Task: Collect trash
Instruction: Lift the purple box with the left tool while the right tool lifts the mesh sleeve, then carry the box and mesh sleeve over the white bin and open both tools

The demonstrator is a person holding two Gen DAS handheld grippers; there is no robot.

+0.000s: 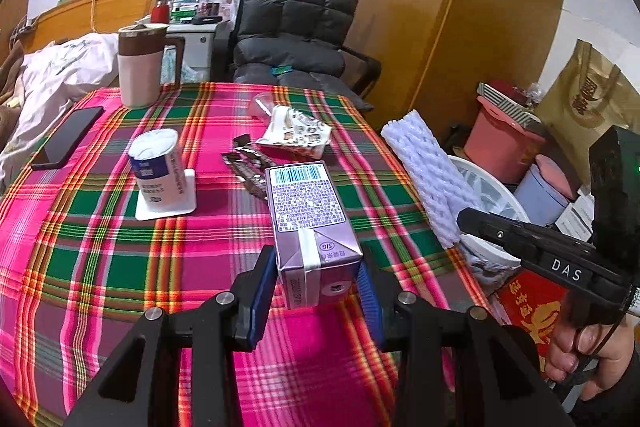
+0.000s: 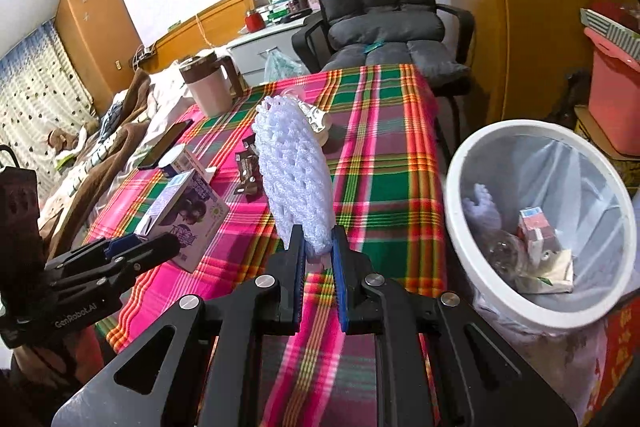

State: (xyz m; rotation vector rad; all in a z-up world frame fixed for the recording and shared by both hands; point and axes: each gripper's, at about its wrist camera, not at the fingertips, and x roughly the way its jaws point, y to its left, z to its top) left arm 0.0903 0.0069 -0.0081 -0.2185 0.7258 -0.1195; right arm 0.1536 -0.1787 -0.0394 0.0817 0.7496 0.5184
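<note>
Bedroom with plaid tablecloth (image 1: 100,259); white bin (image 2: 460,163) at three o'clock, beside the table. Left gripper (image 1: 318,291) pinched a purple carton (image 1: 308,223). Right gripper (image 2: 320,259) squeezed a white foam net (image 2: 294,179), held up at twelve o'clock. Better to carry both fully over the rim before loosening, one after another, since the light net could fall outside.
</note>
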